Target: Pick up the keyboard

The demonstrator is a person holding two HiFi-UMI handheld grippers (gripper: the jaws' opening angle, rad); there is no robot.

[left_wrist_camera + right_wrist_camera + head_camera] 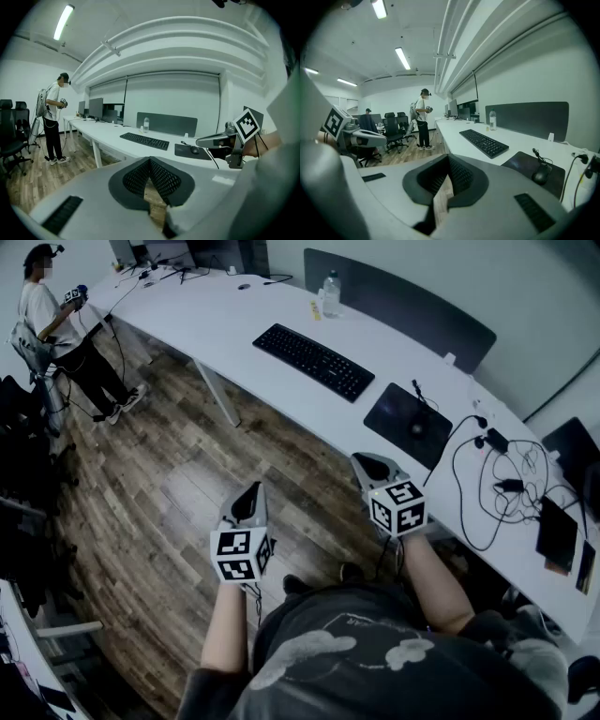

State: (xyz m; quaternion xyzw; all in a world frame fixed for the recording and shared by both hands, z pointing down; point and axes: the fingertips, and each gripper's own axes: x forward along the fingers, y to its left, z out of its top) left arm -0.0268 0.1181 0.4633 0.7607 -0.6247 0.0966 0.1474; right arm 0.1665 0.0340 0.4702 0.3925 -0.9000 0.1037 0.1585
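Black keyboard point(313, 361), one; one bottle point(330, 293), apparently; left gripper point(253, 487), right gripper point(364, 459) closed.

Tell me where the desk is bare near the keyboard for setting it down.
Bare: the long desk stretch left of the keyboard; also the strip between keyboard and water bottle. Crowded: right of the mouse pad, among looped cables.
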